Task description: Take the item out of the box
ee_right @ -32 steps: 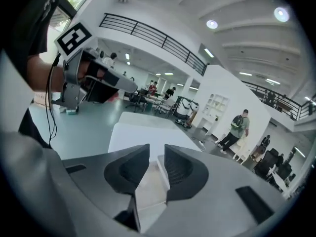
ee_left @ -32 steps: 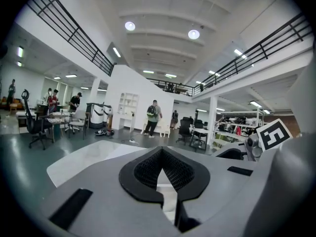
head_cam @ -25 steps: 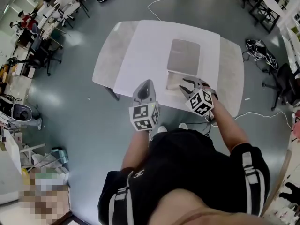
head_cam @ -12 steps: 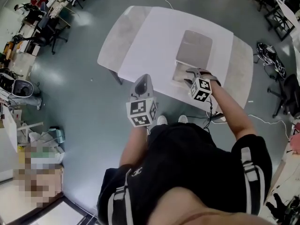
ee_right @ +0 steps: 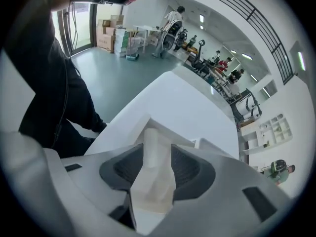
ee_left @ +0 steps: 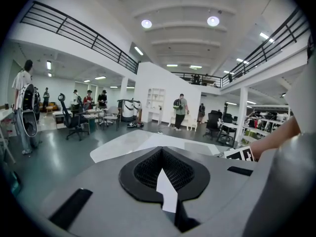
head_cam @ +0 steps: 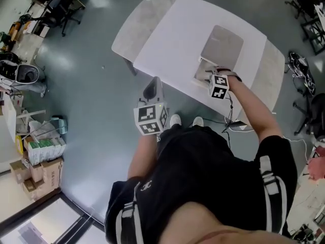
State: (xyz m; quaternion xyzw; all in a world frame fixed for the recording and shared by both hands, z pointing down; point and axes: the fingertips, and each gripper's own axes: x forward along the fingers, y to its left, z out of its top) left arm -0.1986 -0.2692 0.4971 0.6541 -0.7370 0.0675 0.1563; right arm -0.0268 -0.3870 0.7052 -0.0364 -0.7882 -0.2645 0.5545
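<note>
An open white box (head_cam: 204,73) stands on the white table (head_cam: 172,39), its grey-lined lid (head_cam: 222,44) laid back behind it. My right gripper (head_cam: 211,76) reaches into the box from the near side. In the right gripper view its jaws (ee_right: 158,152) are opening, and a cream-white moulded item (ee_right: 156,181) lies between them inside the box wall (ee_right: 129,132); the pads do not visibly press on it. My left gripper (head_cam: 154,87) hangs off the table's near edge over the floor, jaws (ee_left: 162,171) together and holding nothing.
The table's grey marbled ends (head_cam: 134,27) flank its white middle. Cardboard boxes (head_cam: 43,161) stand on the floor at the left, office chairs (head_cam: 63,6) further off. People and desks (ee_left: 89,112) fill the hall beyond. Cables (head_cam: 299,67) lie at the right.
My right gripper has moved forward from the box's near edge to over its inside. The left gripper has stayed beside the table's near edge. The head view has swung.
</note>
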